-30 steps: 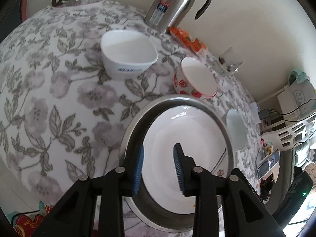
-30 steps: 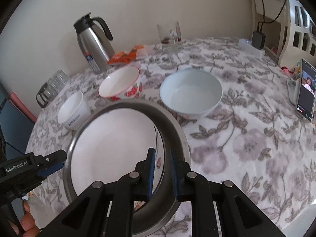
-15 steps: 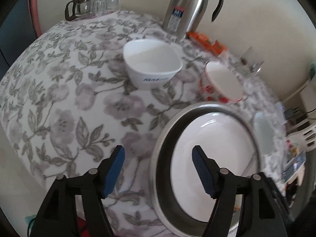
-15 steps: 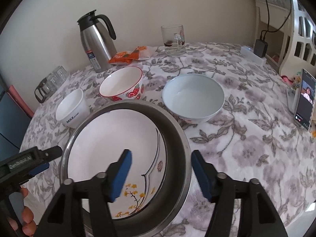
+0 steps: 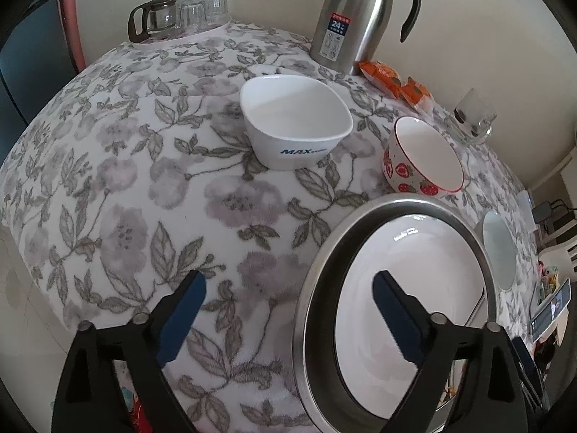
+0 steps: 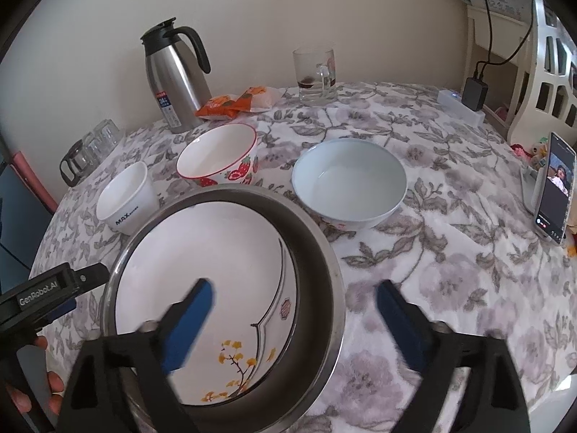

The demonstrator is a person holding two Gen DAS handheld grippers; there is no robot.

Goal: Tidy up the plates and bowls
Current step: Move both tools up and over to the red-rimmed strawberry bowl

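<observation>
Three bowls (image 6: 349,184) on a floral tablecloth (image 6: 450,252) beside a cream wall (image 6: 252,7).

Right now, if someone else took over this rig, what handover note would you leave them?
Left gripper: open, empty, its fingers either side of the steel basin's near rim.
Right gripper: open, empty, over the basin's right rim.
Done: the plate lies in the basin.
Left: three bowls stand loose on the table behind the basin: the white MAX bowl, the strawberry bowl and the pale blue bowl, probably to be gathered with the plate.
</observation>
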